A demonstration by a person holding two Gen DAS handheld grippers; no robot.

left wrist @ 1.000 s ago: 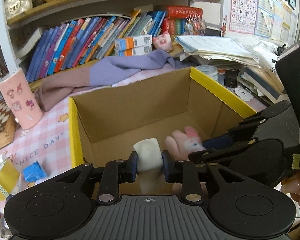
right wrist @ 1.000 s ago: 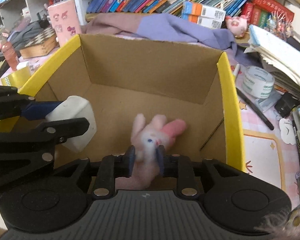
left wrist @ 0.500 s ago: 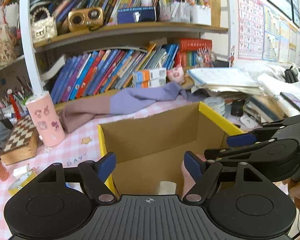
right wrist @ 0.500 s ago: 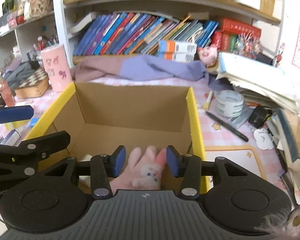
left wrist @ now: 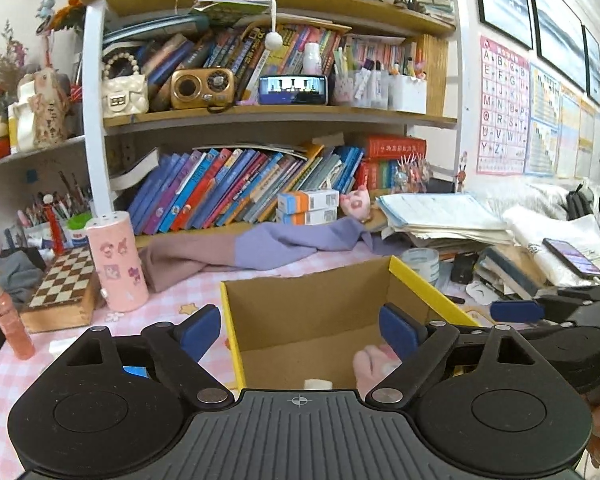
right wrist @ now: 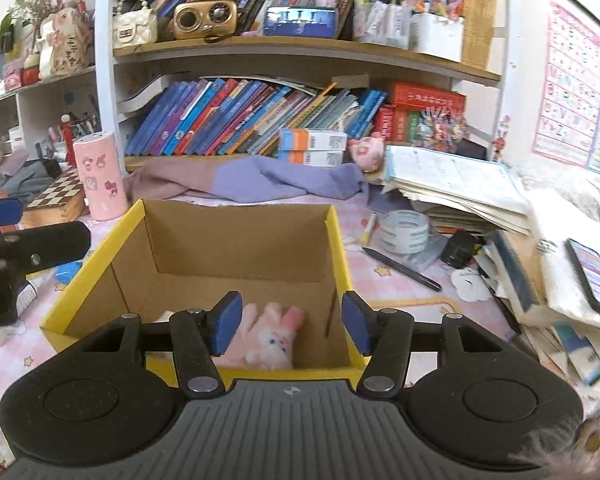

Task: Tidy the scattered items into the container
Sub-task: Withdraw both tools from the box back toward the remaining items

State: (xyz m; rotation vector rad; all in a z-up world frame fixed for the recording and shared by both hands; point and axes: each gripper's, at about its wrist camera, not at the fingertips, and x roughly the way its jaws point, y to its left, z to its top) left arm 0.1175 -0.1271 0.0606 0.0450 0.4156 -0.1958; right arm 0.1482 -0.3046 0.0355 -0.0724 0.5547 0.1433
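Observation:
A yellow-rimmed cardboard box [left wrist: 416, 278] [right wrist: 336, 240] stands on the pink checked table. A pink plush bunny [right wrist: 274, 340] [left wrist: 370, 362] lies on the box floor. A white soft block [left wrist: 318, 383] lies beside it, mostly hidden behind my left gripper's body. My left gripper [left wrist: 302, 330] is open and empty, raised above the box's near left part. My right gripper [right wrist: 290, 328] is open and empty, above the box's near edge over the bunny. The right gripper also shows in the left wrist view [left wrist: 516, 311], and the left gripper in the right wrist view [right wrist: 4, 216].
A pink cup [left wrist: 118, 262], a chessboard box [left wrist: 62, 288] and a pink bottle [left wrist: 10, 322] stand left of the box. A tape roll [right wrist: 404, 231], a pen [right wrist: 400, 268], paper stacks [right wrist: 456, 184] and a phone [right wrist: 594, 274] lie to the right. A purple cloth [right wrist: 260, 178] lies behind.
Both grippers opened and let go: the white block and the pink bunny dropped into the box. Both grippers then rose and pulled back from the box.

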